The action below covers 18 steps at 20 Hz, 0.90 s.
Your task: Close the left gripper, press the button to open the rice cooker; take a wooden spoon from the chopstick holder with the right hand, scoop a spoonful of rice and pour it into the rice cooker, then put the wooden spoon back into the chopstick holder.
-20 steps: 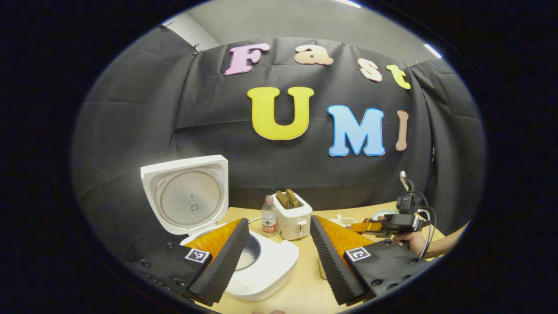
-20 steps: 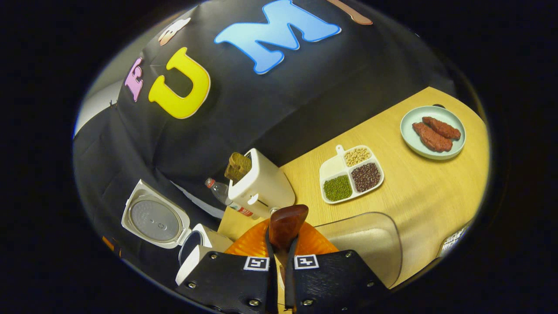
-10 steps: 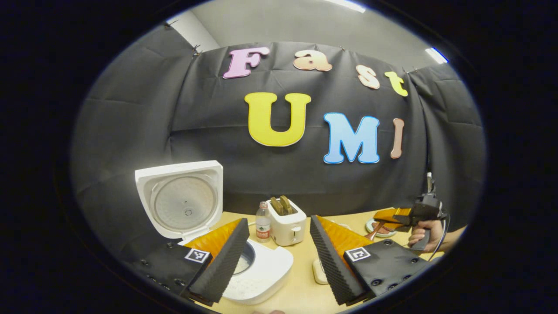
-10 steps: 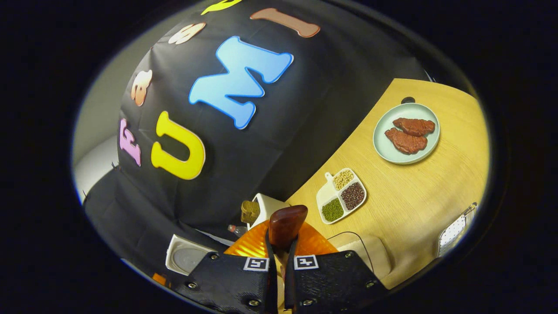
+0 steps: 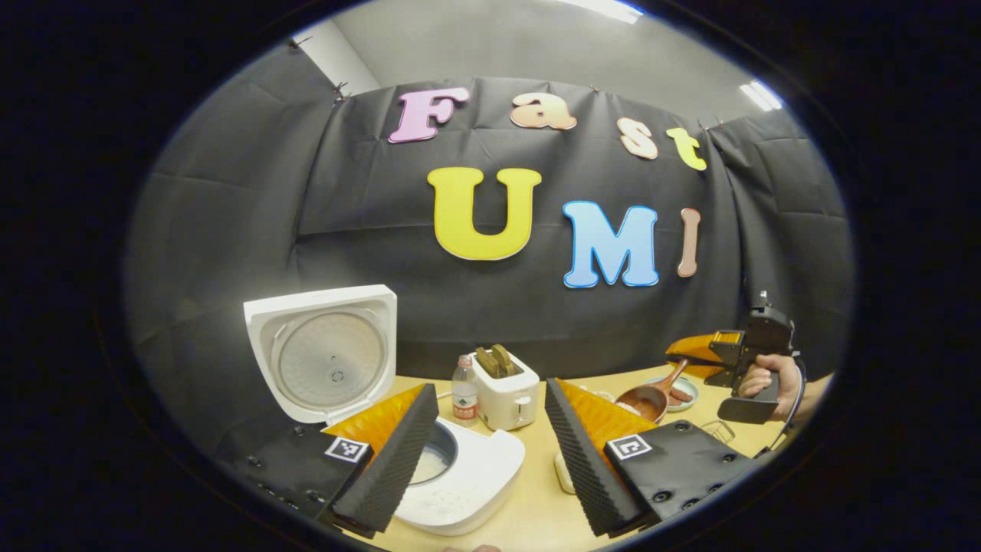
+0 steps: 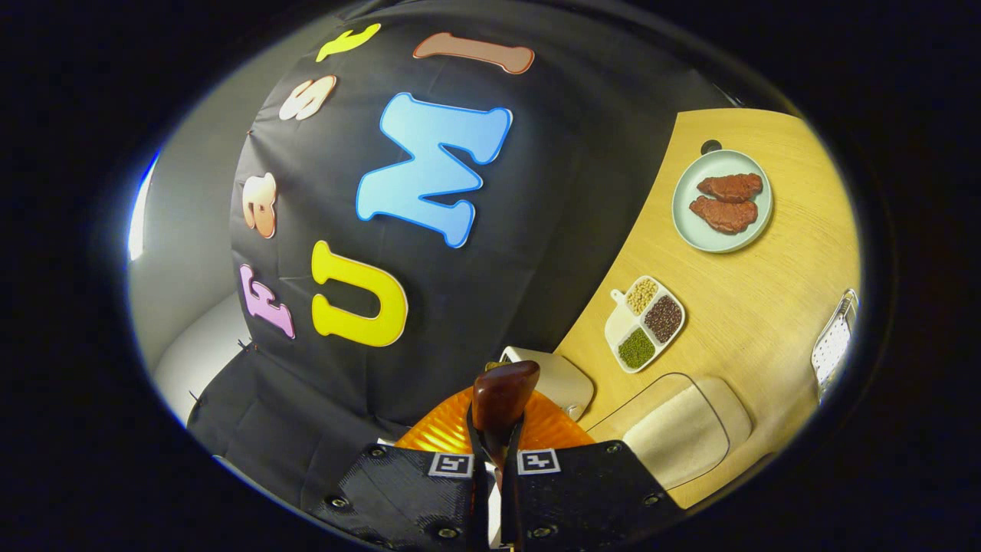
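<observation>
Your rice cooker (image 5: 467, 483) sits open at the counter's (image 5: 536, 506) left, behind your released left hand-held gripper (image 5: 490, 452). To the right, your right hand-held gripper (image 6: 495, 460) clenches the wooden spoon (image 5: 651, 397) above the counter.

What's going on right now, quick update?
Left gripper open, near open rice cooker. Right gripper shut on wooden spoon, held above table. Nothing in the way.
</observation>
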Each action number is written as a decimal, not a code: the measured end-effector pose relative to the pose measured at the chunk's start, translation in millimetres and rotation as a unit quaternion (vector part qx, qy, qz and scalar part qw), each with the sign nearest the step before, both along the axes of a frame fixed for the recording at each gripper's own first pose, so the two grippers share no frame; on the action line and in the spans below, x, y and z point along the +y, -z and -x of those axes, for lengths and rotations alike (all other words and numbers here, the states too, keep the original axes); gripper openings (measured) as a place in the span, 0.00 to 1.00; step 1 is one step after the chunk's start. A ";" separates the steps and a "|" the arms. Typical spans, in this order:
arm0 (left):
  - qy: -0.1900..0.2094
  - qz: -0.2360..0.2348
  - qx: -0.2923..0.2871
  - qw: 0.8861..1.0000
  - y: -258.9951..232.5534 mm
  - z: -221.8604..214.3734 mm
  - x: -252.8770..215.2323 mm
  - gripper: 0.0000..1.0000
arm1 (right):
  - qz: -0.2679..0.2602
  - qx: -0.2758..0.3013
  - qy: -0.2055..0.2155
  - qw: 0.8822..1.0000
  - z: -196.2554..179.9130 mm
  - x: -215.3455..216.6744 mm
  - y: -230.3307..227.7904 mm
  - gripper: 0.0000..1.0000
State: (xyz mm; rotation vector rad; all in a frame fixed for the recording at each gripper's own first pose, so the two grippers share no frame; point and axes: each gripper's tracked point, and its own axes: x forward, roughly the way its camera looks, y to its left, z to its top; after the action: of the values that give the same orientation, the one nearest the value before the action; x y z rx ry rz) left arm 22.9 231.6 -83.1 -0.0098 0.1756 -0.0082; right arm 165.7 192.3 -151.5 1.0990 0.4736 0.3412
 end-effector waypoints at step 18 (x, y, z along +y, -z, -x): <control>0.010 -0.006 0.019 1.000 17.3 43.3 62.9 0.98 | 0.064 -0.054 -0.177 0.981 -8.4 227.2 -12.0 0.06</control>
State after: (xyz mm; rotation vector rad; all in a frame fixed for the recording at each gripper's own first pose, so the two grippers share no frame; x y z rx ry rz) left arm -20.3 294.4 -100.4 0.0030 0.2135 -0.0266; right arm 174.2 419.5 -139.5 0.8647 0.5876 0.6702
